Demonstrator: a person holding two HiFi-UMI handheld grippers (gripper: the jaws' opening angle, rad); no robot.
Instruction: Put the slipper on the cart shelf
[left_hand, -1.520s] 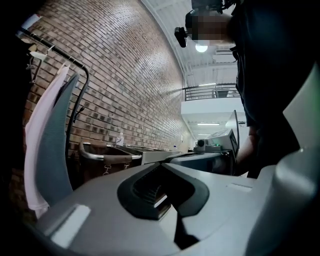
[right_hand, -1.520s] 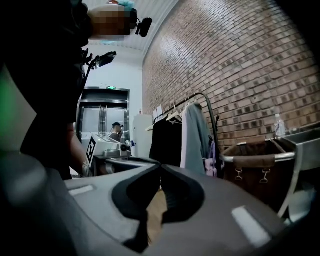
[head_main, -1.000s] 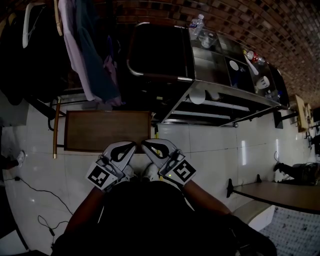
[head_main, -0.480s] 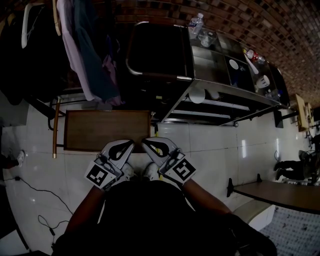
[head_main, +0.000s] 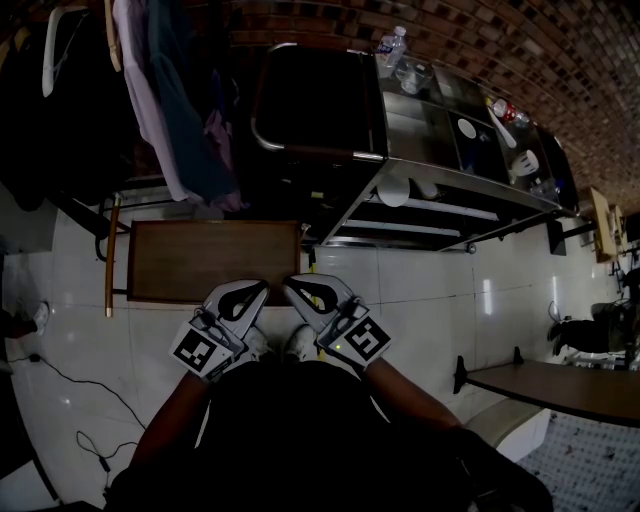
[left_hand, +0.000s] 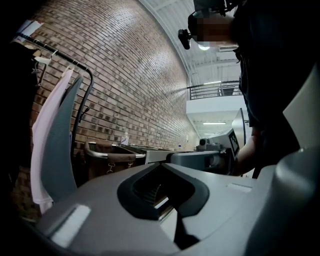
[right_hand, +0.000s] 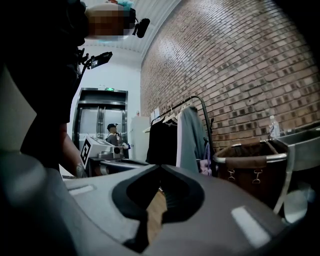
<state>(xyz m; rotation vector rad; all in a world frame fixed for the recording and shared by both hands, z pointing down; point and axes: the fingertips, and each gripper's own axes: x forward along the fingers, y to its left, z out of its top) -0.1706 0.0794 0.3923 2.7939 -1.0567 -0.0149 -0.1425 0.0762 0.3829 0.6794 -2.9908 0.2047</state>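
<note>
Slipper: the slipper could not be picked out for sure. Two pale shapes (head_main: 299, 343) lay on the floor (head_main: 430, 300) just under the grippers and were mostly hidden by them.
Cart: the cart (head_main: 470, 165) stood beyond the grippers and to the right, against the brick wall (head_main: 560, 60).
Cart shelf: the lower cart shelf (head_main: 425, 228) ran beneath the top deck, well apart from both grippers.
Left gripper: the left gripper (head_main: 264, 287) was held level close before the person's body. Its jaws were pressed together with nothing between them.
Right gripper: the right gripper (head_main: 288, 286) sat just beside the left one, their tips near each other. Its jaws were also pressed together and empty.
Tabletop: a low wooden tabletop (head_main: 215, 260) lay just past the gripper tips.
Bag: a dark brown bag (head_main: 315, 100) hung at the cart's left end.
Bottle: a clear bottle (head_main: 393, 50) stood on the cart's top.
Clothes rack: the clothes rack (head_main: 170, 100), left of the cart, held hanging garments.
</note>
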